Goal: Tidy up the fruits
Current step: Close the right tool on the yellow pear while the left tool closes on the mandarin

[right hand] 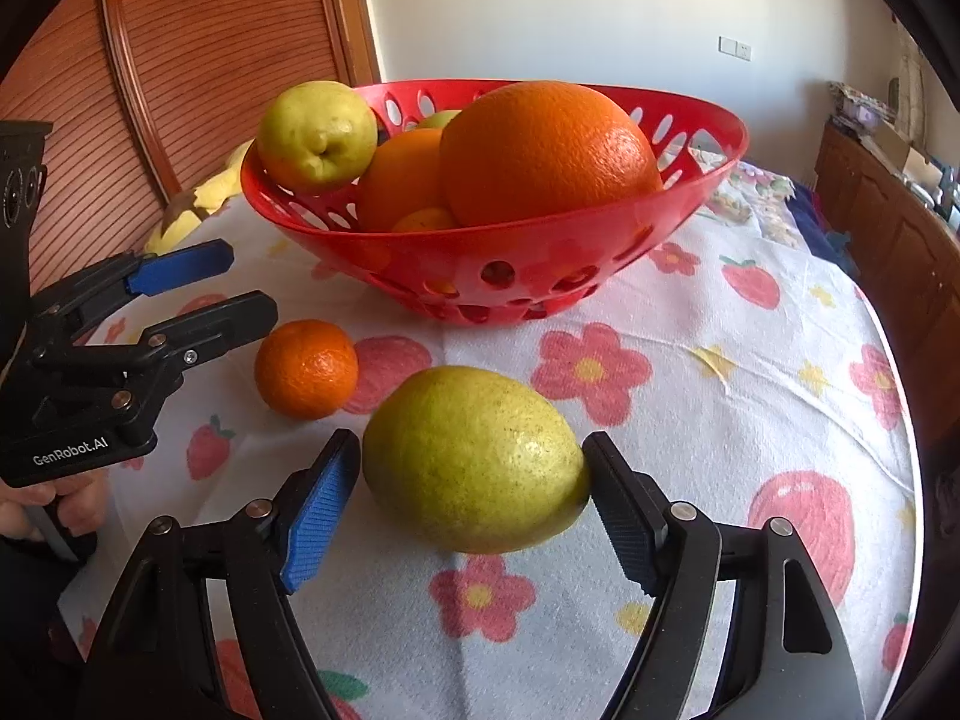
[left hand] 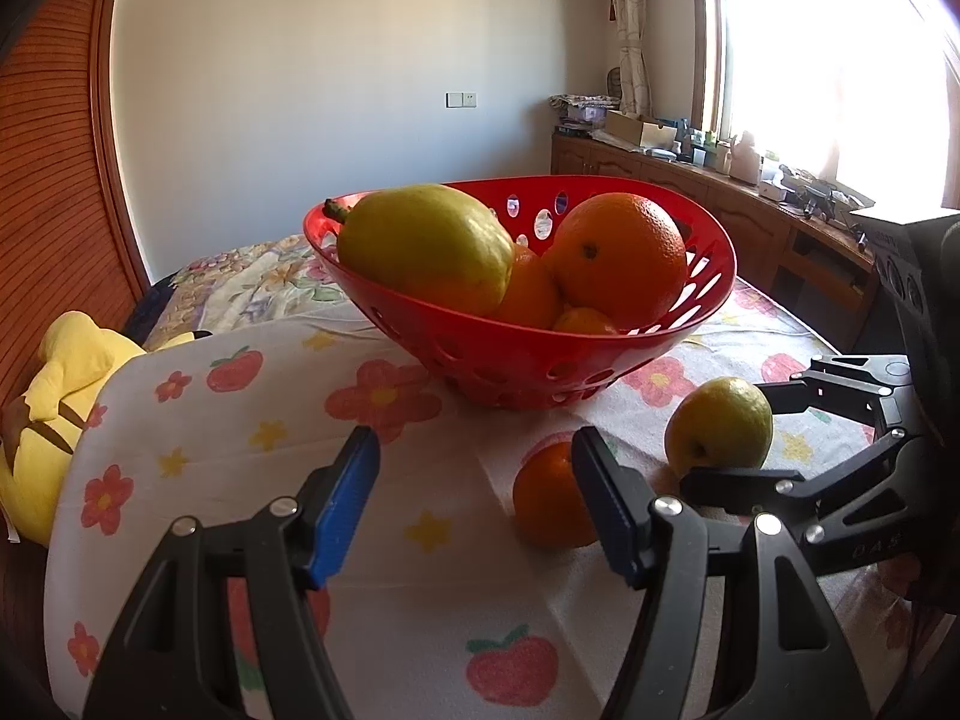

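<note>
A red perforated basket [left hand: 504, 360] [right hand: 498, 252] stands on the flowered cloth and holds a yellow-green pear [left hand: 423, 246] [right hand: 318, 135], a big orange [left hand: 621, 255] [right hand: 549, 153] and smaller oranges. A small orange [left hand: 549, 501] [right hand: 306, 369] and a yellow-green pear [left hand: 720, 426] [right hand: 474, 459] lie on the cloth in front of it. My left gripper [left hand: 477, 501] [right hand: 225, 285] is open and empty, just left of the small orange. My right gripper [right hand: 471, 498] [left hand: 774, 432] is open, its jaws on either side of the loose pear, the right pad touching it.
A yellow plush toy [left hand: 54, 414] lies off the cloth's left edge by a wooden slatted door [left hand: 54, 180]. A wooden sideboard with clutter [left hand: 750, 210] runs under the window at the right. A flowered bedspread [left hand: 252, 282] lies behind the basket.
</note>
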The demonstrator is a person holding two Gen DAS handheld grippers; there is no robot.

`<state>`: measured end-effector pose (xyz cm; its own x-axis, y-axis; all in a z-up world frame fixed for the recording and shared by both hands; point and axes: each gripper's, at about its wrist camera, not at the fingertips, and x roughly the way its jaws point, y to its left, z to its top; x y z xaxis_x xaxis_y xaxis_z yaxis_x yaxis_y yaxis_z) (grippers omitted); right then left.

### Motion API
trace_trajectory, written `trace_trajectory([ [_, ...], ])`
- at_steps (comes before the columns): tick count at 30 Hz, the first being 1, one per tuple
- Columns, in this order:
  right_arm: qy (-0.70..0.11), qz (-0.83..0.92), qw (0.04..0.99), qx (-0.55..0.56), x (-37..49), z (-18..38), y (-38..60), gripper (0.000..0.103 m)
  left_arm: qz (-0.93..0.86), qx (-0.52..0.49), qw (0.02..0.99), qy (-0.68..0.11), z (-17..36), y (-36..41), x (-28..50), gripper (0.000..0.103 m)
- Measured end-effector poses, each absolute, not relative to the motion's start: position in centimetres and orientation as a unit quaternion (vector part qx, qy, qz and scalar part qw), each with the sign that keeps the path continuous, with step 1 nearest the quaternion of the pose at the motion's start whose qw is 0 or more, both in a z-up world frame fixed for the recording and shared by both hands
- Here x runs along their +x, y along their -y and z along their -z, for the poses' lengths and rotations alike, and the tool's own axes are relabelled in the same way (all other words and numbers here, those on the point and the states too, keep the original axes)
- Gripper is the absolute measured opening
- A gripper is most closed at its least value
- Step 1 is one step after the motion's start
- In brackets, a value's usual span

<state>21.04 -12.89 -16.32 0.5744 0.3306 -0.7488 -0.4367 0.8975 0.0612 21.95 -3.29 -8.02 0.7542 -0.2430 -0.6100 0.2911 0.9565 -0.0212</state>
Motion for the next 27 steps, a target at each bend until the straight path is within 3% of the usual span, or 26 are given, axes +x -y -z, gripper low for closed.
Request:
trace_trajectory([
  [19, -0.396, -0.218, 0.89, -0.061, 20.1, 16.4, 13.9, 0.072, 0.174, 0.035, 0.921, -0.347, 7.9, 4.2, 22.3, 0.067],
  [27, -0.394, -0.219, 0.891, -0.056, 20.0, 16.5, 14.0, 0.072, 0.19, 0.04, 0.907, -0.373, 8.6, 5.1, 22.6, 0.06],
])
